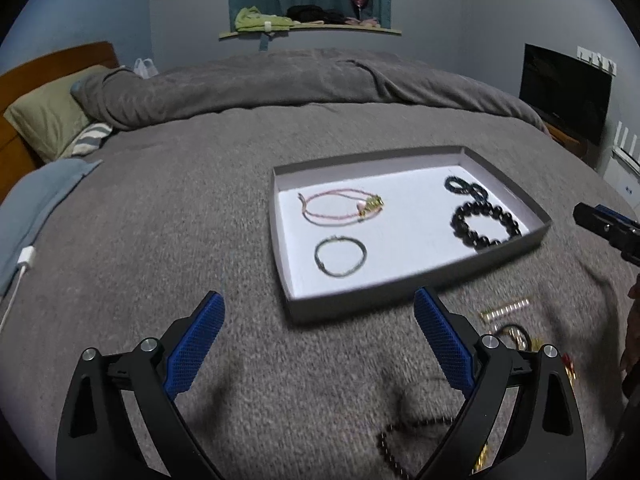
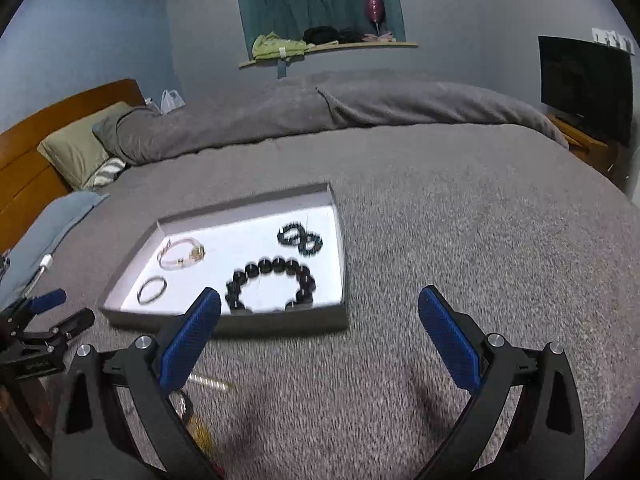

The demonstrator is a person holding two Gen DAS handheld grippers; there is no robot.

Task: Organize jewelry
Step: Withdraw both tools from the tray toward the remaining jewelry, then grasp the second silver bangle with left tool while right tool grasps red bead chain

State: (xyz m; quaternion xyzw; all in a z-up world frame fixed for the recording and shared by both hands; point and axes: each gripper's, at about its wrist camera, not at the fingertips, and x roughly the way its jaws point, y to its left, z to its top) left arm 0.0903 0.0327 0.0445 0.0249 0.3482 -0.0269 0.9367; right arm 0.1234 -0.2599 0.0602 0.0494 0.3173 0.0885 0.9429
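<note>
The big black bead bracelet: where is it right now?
The big black bead bracelet lies inside the shallow tray, near its right front corner in the left wrist view, just in front of the smaller dark bracelet.

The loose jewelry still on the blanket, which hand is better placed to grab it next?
Left, probably. The left gripper is open, with the loose jewelry beside its right finger; the right gripper faces bare blanket.

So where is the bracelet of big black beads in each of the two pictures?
Left wrist view: the big black bead bracelet lies at right of centre, in the near right corner of the tray.
Right wrist view: the bracelet lies at centre, near the tray's front wall.
Shared landmark: the smaller dark bracelet just behind it.
</note>
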